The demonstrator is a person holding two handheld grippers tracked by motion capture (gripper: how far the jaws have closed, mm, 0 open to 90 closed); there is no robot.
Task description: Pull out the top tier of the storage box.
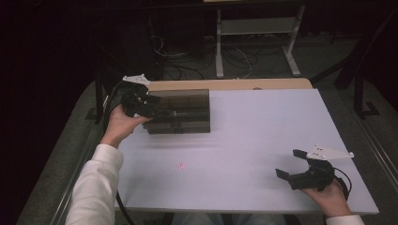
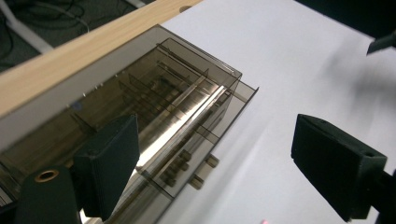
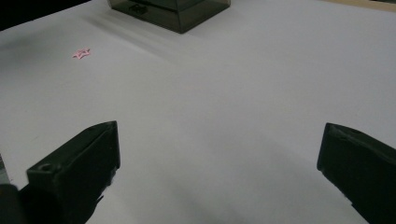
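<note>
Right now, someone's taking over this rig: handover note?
Left hand-held gripper: open, over the left end of the smoked drawer box, nothing gripped.
Right hand-held gripper: open, empty, low over the near right of the white table.
Box sits at the far left, by the wooden strip; drawers look closed.
Pink star lies loose in front of the box, untouched.
Left: probably open a drawer, stow the star.

Setting: a lab or test room, dimly lit. Evidence: a white work table (image 1: pixel 263 140) with a wooden far edge; loose cables (image 1: pixel 187 61) on the grey floor beyond it; a white metal stand (image 1: pixel 256 28) at the far centre; dark equipment along the far wall
</note>
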